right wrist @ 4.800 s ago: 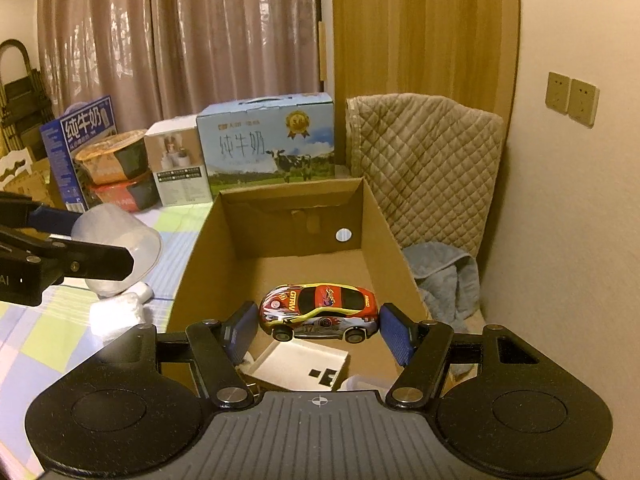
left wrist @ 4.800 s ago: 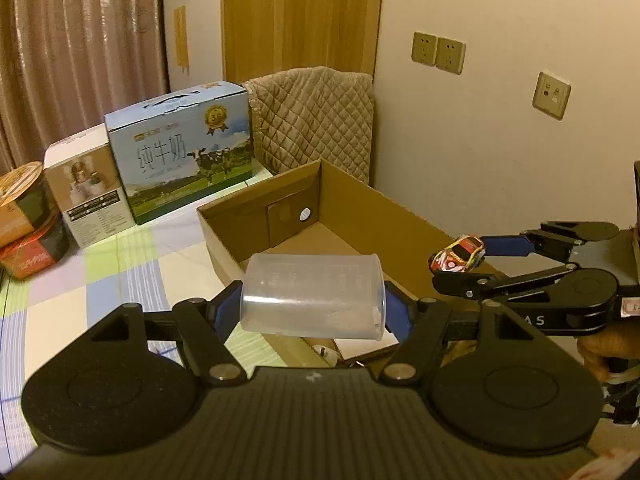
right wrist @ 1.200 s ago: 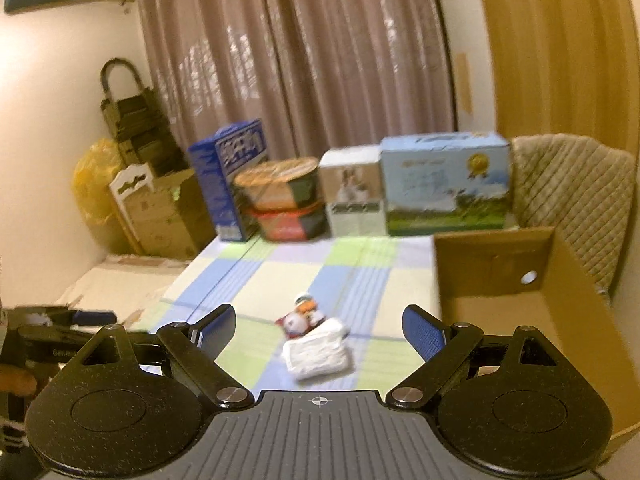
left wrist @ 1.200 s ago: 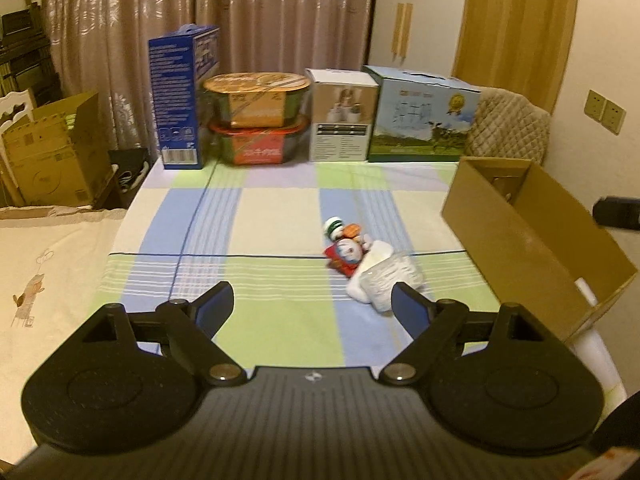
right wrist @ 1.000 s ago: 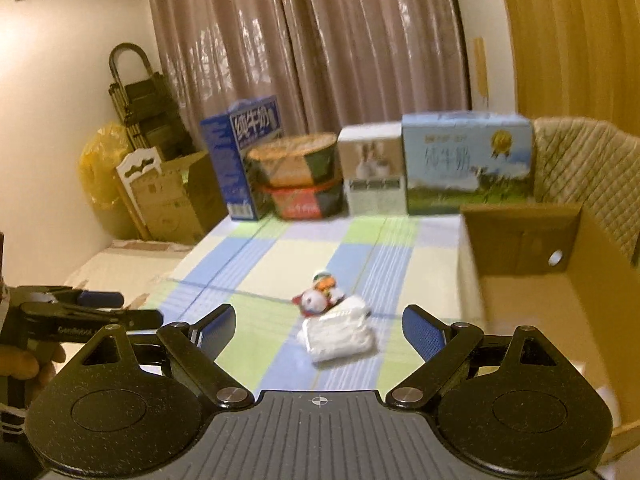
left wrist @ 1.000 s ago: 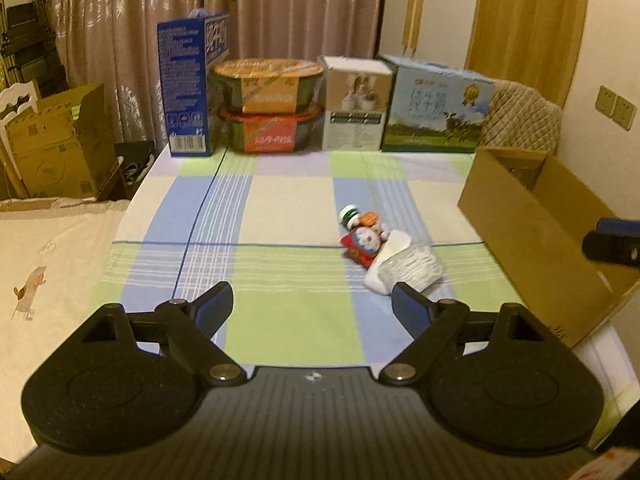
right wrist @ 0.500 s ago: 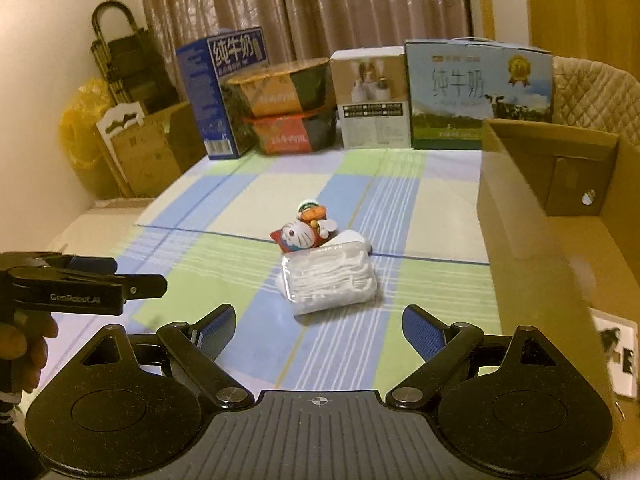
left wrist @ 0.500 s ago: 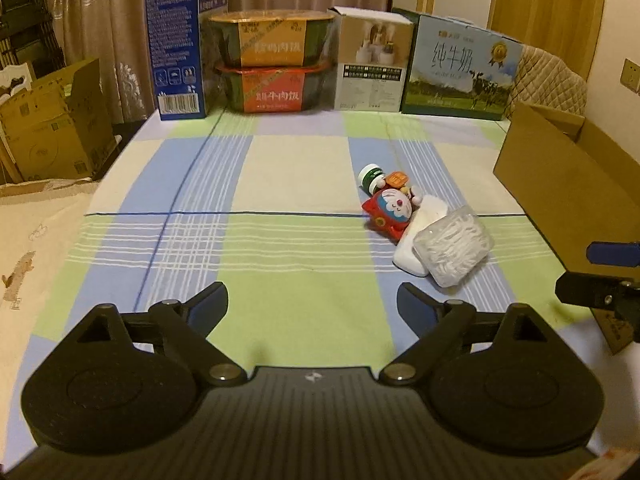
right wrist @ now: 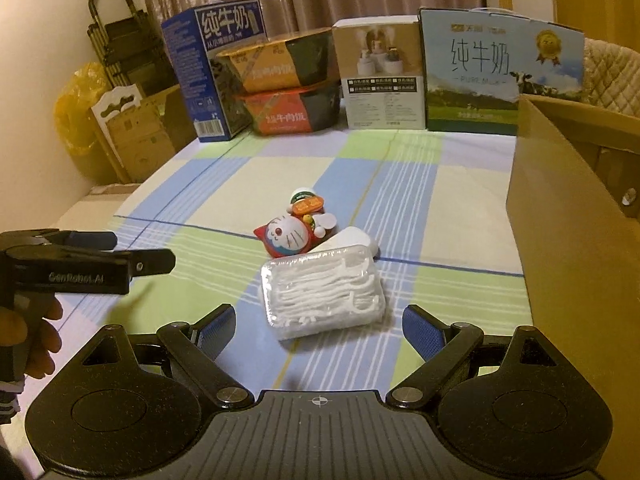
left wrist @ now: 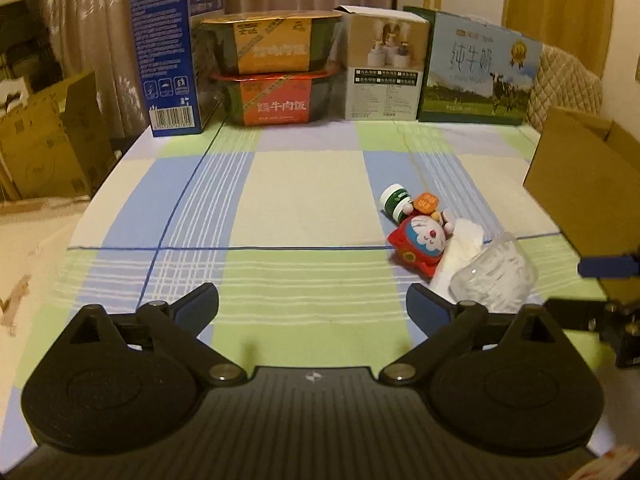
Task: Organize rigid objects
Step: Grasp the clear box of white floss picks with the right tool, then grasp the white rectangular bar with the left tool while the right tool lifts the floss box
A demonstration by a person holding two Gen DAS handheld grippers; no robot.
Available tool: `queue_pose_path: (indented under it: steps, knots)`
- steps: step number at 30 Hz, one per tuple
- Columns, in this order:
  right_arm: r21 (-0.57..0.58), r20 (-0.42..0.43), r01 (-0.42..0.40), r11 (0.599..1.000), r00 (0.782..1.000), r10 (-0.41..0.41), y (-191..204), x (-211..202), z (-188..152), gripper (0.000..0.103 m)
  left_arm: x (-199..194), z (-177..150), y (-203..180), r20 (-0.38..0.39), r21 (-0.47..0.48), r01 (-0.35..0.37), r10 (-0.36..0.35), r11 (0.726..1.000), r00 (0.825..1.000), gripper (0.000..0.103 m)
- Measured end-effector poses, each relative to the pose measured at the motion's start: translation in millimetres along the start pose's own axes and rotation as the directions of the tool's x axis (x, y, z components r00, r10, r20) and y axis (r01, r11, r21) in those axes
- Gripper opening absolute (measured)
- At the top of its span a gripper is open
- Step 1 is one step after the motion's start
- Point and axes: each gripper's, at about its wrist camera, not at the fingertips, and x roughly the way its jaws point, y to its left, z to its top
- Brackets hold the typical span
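A small pile lies on the checked cloth: a clear box of floss picks, a red Doraemon toy, a white soap-like bar and a small green-capped white bottle. The pile also shows in the left wrist view, with the floss box, the toy and the bottle. My right gripper is open and empty, just short of the floss box. My left gripper is open and empty, left of the pile. The open cardboard box stands at the right.
Milk cartons, two stacked rice bowls and a white carton line the table's far edge. Cardboard boxes stand on the floor at the left. The left gripper shows at the left of the right wrist view.
Both grippers have moved forward and lower toward the pile. The right gripper now has the floss box just ahead of its open fingers. Both stay open and empty.
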Motion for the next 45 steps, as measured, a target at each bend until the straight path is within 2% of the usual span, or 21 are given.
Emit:
queue_pose_path:
  steps: [4, 7, 14, 20, 26, 28, 31, 38, 40, 42, 45]
  knots:
    - [-0.026, -0.006, -0.013, 1.0, 1.0, 0.013, -2, 14, 5, 0.098, 2, -1, -1, 0.007, 0.007, 0.016, -0.016, 1.0, 1.0, 0.1]
    - [-0.032, -0.017, -0.022, 0.999, 1.0, 0.021, -4, 23, 7, 0.1, 2, -1, -2, 0.007, 0.012, 0.025, -0.025, 1.0, 1.0, 0.102]
    - [-0.039, -0.053, -0.014, 0.999, 0.999, 0.012, -6, 45, 9, 0.101, 12, -1, -6, -0.095, 0.025, 0.049, -0.046, 0.999, 0.994, 0.102]
    - [-0.047, -0.086, -0.02, 0.999, 0.996, 0.016, -8, 60, 8, 0.101, 14, -3, -3, -0.118, 0.014, 0.04, -0.038, 0.999, 0.992, 0.102]
    - [-0.053, -0.077, -0.025, 0.998, 0.997, 0.021, -8, 66, 9, 0.1, 17, -2, -6, -0.13, 0.017, 0.053, -0.05, 0.998, 0.99, 0.102]
    - [-0.055, -0.076, -0.022, 0.998, 0.997, 0.017, -8, 68, 9, 0.099, 18, -2, -7, -0.132, 0.017, 0.056, -0.054, 0.998, 0.99, 0.102]
    - [-0.052, -0.084, -0.031, 0.998, 0.996, 0.026, -9, 70, 9, 0.085, 18, -1, -9, -0.133, 0.02, 0.061, -0.058, 0.998, 0.989, 0.102]
    - [0.023, -0.062, 0.044, 0.999, 0.997, -0.042, -16, 57, 15, 0.084, 18, -2, -19, -0.115, 0.034, 0.11, -0.106, 0.993, 0.988, 0.102]
    - [0.041, -0.061, 0.061, 0.997, 0.996, -0.059, -18, 52, 17, 0.084, 18, -2, -27, -0.1, 0.064, 0.145, -0.138, 0.987, 0.985, 0.1]
    - [0.062, -0.061, 0.07, 0.996, 0.996, -0.066, -22, 46, 18, 0.084, 20, -1, -38, -0.094, 0.105, 0.186, -0.177, 0.977, 0.98, 0.089]
    - [0.091, -0.041, 0.081, 0.993, 0.996, -0.077, -28, 37, 22, 0.084, 24, -2, -53, -0.09, 0.165, 0.224, -0.211, 0.96, 0.973, 0.082]
